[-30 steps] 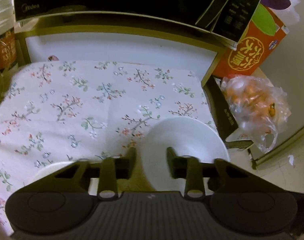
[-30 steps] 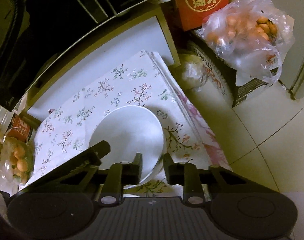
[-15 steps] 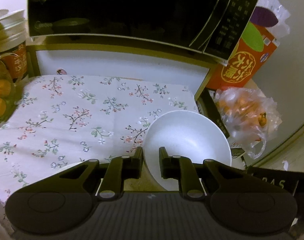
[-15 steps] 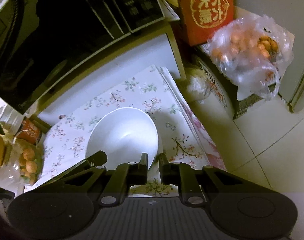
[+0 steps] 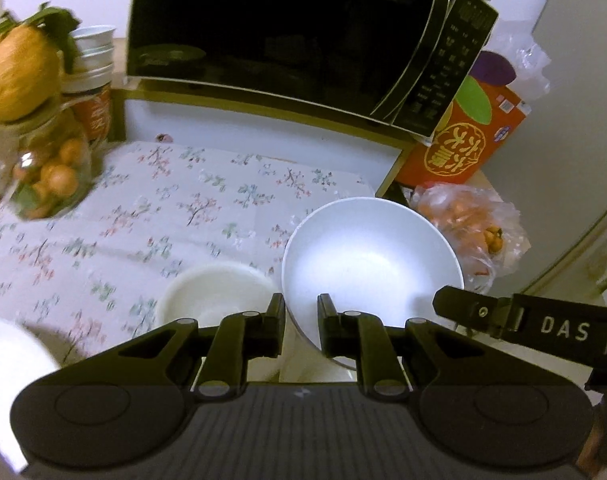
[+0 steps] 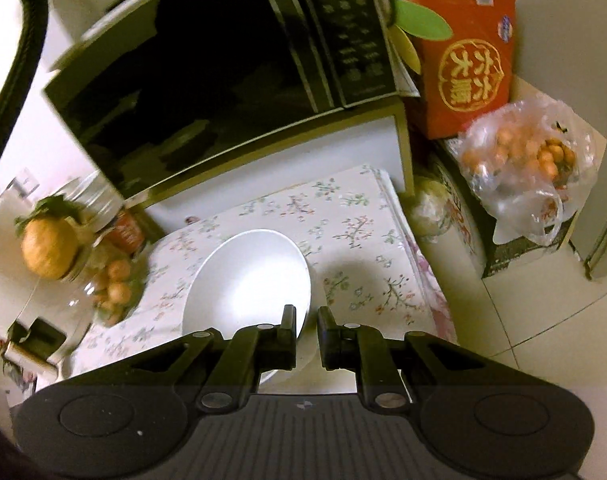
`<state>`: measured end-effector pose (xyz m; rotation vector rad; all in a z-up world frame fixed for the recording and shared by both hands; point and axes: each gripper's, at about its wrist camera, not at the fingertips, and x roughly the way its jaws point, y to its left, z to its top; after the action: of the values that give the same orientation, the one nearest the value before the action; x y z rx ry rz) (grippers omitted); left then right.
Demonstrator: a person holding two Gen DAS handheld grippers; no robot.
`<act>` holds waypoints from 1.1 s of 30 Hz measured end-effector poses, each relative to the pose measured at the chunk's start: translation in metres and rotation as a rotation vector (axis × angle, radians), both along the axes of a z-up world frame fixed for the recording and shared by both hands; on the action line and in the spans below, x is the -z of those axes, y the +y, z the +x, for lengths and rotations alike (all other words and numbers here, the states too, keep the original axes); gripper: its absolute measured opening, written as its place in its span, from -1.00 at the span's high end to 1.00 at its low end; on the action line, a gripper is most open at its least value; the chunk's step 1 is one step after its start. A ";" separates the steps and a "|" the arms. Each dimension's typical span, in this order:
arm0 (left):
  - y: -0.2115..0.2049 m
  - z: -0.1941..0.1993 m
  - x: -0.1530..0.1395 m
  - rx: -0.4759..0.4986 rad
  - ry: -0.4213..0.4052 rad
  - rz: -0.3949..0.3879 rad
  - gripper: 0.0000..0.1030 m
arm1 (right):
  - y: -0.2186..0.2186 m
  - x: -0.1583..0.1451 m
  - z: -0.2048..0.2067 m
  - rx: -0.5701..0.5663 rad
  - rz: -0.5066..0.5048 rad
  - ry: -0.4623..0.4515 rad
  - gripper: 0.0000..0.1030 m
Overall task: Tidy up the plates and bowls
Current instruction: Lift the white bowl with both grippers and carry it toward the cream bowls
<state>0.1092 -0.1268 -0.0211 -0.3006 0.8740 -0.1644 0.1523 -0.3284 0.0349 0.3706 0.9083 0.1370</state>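
A large white bowl (image 5: 371, 264) hangs above the floral cloth (image 5: 183, 200), held by both grippers. My left gripper (image 5: 301, 316) is shut on its near rim. My right gripper (image 6: 305, 324) is shut on the rim of the same bowl (image 6: 247, 280), and one of its fingers (image 5: 503, 316) reaches in from the right in the left wrist view. A smaller white bowl (image 5: 215, 292) stands on the cloth just left of the held one. Something white lies under the bowl near my fingers, mostly hidden.
A black microwave (image 5: 283, 32) stands on a shelf behind the cloth. A glass jar of oranges (image 5: 51, 176) is at the left, with a red box (image 5: 471, 136) and a bag of oranges (image 5: 467, 216) at the right. The table's right edge drops to tiled floor (image 6: 523, 320).
Both grippers have risen and pulled back with the large bowl, lifting it off the cloth. The left jaws narrowed onto its rim. The smaller bowl and the jar came into view.
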 end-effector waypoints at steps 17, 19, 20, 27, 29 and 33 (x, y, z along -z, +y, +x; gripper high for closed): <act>0.039 -0.082 0.017 0.001 0.118 0.001 0.71 | 0.039 -0.001 -0.079 -0.173 -0.036 0.036 0.75; 0.041 -0.085 0.025 0.007 0.140 0.001 0.71 | 0.043 0.008 -0.086 -0.202 -0.040 0.072 0.75; 0.041 -0.086 0.029 0.011 0.151 0.001 0.71 | 0.044 0.013 -0.086 -0.211 -0.039 0.093 0.75; 0.043 -0.096 0.049 0.038 0.186 0.037 0.71 | 0.058 0.043 -0.093 -0.260 -0.079 0.201 0.75; 0.043 -0.097 0.052 0.042 0.187 0.047 0.71 | 0.062 0.048 -0.095 -0.277 -0.086 0.212 0.74; 0.041 -0.100 0.058 0.048 0.194 0.058 0.71 | 0.064 0.057 -0.095 -0.294 -0.097 0.243 0.74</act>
<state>0.0089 -0.0856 -0.0788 -0.2439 1.0767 -0.1562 0.0578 -0.2647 -0.0222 0.1634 1.2026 0.3220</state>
